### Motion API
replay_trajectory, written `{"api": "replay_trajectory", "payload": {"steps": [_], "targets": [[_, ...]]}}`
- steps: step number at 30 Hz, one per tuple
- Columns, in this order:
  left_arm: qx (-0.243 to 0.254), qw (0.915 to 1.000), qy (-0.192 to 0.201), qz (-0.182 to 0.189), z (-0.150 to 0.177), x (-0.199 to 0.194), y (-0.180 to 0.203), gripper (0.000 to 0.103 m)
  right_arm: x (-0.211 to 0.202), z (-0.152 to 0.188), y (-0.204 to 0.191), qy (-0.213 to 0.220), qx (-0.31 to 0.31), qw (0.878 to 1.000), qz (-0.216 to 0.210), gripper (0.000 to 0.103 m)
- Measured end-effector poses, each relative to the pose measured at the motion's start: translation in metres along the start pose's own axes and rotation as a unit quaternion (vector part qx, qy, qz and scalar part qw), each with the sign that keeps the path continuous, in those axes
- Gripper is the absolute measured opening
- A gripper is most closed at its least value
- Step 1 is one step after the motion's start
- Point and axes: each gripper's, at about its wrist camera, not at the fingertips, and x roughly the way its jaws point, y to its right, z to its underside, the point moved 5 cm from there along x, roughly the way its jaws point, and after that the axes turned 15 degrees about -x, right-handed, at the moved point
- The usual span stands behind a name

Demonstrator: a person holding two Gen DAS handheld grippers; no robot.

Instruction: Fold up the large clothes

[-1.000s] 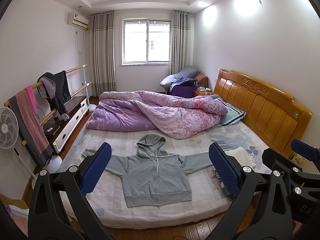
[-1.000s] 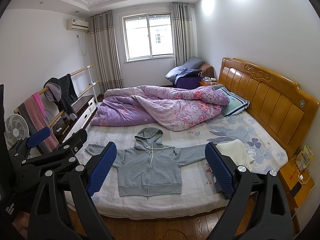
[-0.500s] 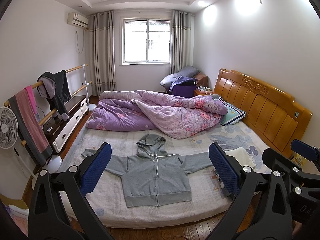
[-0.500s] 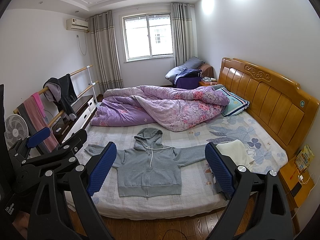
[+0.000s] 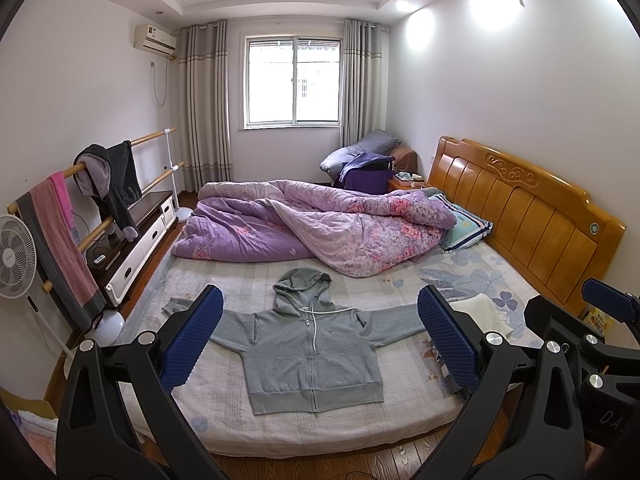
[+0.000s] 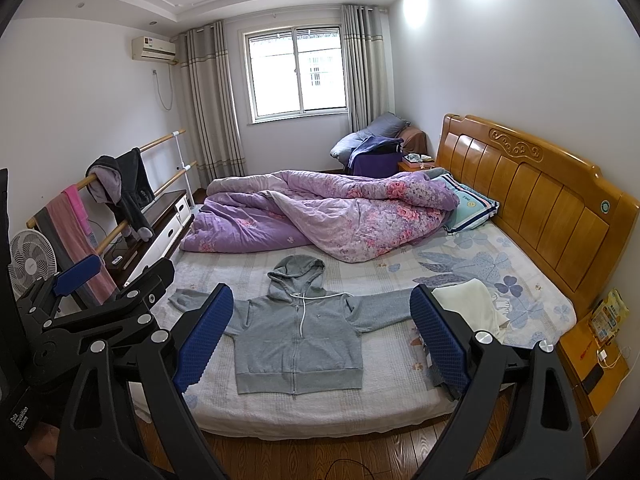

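Left wrist view first: the left gripper point(image 5: 318, 338) hangs in the air off the foot side of the bed point(image 5: 224, 424), its two blue-padded fingers point(image 5: 192, 340) spread wide with nothing between them. Framed right in that gap is the grey hoodie point(image 5: 310, 354) — laid flat on the pale sheet, zipped up, hood pointing toward the rumpled purple duvet point(image 5: 320, 224), both sleeves stretched straight out to the sides. Its hem sits close to the near edge of the mattress. Off to the right a folded white cloth point(image 5: 486, 314) rests on the sheet just past the sleeve end, and the wooden headboard point(image 5: 528, 216) runs along that side. The right gripper's black frame pokes in at the lower right corner. On the left wall side there's a standing fan point(image 5: 16, 256) and a clothes rail point(image 5: 120, 160) with stuff draped over it.

Right wrist view: pretty much the same picture from a bit further right. The right gripper point(image 6: 320, 336) is also wide open and empty, floating clear of the bed, and the hoodie point(image 6: 298, 342) lies spread between its pads point(image 6: 440, 340) — untouched, not folded at all. The left gripper point(image 6: 100, 292) shows at the left edge, and a wooden nightstand point(image 6: 592, 364) with a yellow packet on it sits at the far right.
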Motion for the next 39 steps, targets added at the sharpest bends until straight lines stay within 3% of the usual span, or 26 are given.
{"api": "replay_trajectory", "payload": {"steps": [39], "targets": [[0.007,0.9999,0.003,0.008,0.012,0.011,-0.011,0.098,0.007,0.002,-0.004,-0.004,0.002,1.0,0.004,0.087]]}}
